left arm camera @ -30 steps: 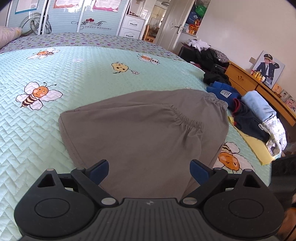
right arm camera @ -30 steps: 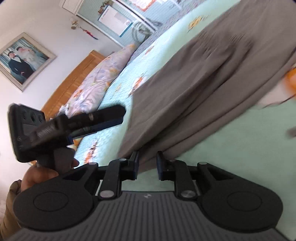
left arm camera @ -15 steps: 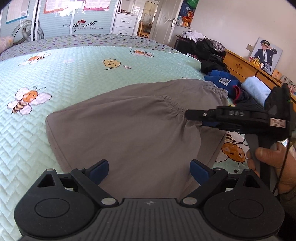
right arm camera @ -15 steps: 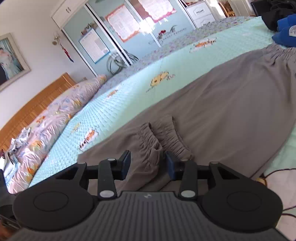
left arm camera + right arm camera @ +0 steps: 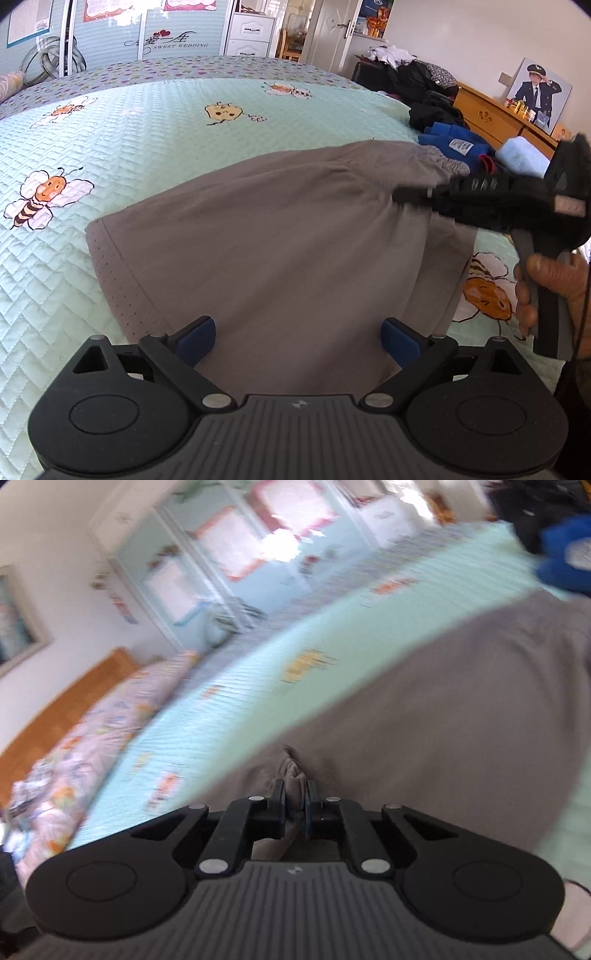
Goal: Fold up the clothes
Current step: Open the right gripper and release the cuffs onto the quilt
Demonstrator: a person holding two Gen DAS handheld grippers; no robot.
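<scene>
- The grey-brown cotton shorts with a gathered elastic waistband [image 5: 280, 236] lie spread on the mint-green quilted bedspread with bee prints [image 5: 147, 140].
- The right gripper [image 5: 295, 801] is closing, fingers pinching bunched waistband cloth; the left gripper [image 5: 297, 330] hovers over the near edge, fingers wide apart.
- The cloth looks light, limp and prone to slipping; the thicker waistband and hem seem the surest holds.
- Other clothes [image 5: 454, 142] are piled by a wooden dresser [image 5: 491, 118].

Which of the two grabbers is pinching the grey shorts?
The right gripper: its jaws are closing on a bunch of the grey shorts. The left gripper stands wide open, gripping nothing.
</scene>
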